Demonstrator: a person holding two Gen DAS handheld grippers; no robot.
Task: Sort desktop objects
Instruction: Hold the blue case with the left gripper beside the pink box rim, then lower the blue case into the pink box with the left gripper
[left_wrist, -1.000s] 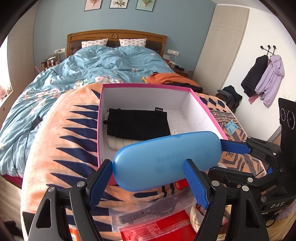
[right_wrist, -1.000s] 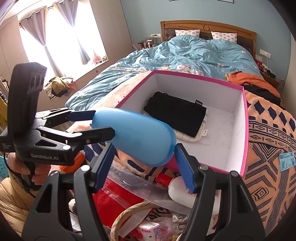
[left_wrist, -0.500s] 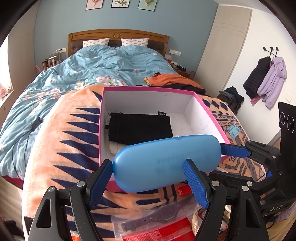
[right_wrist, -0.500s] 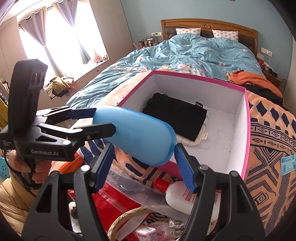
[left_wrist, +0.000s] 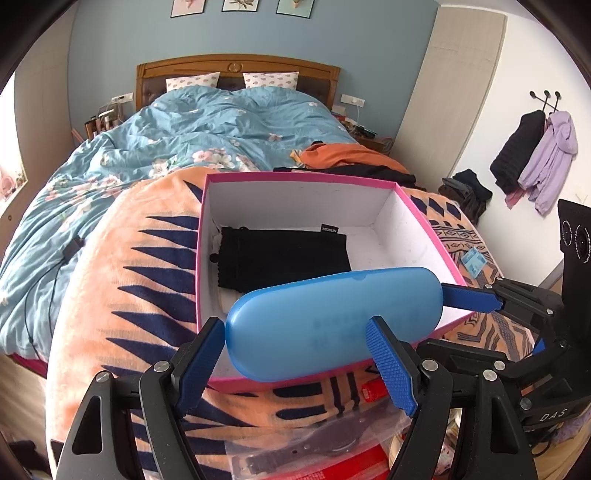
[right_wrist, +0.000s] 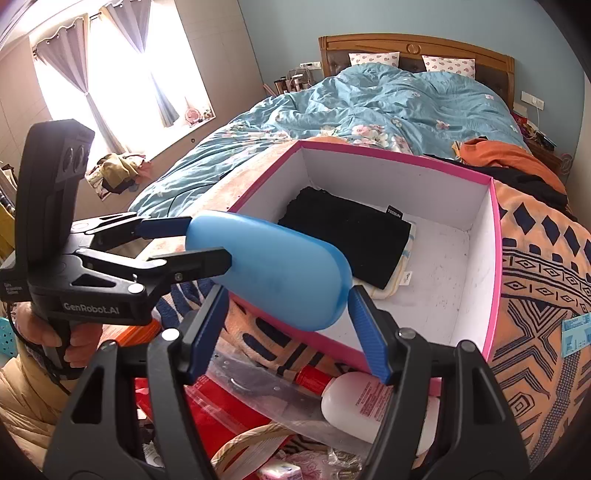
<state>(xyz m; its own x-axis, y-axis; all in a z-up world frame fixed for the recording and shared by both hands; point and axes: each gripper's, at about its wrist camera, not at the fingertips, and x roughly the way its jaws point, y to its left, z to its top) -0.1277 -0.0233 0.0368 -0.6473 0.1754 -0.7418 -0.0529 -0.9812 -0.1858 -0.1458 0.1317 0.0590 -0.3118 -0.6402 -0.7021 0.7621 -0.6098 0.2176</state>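
A blue glasses case hangs in the air over the near rim of a pink box with white inside. My left gripper is shut on the case's left end. Around the other end my right gripper is shut too. Inside the box a black pouch lies on a cream cloth at the left; the right part of its floor is bare.
The box sits on an orange and navy blanket over a bed with a blue duvet. Below the case lie a clear bag with a black strap, a white bottle and a basket rim. A hand grips the left handle.
Both grippers have carried the case slightly forward over the box's near rim. Neither grip has changed.
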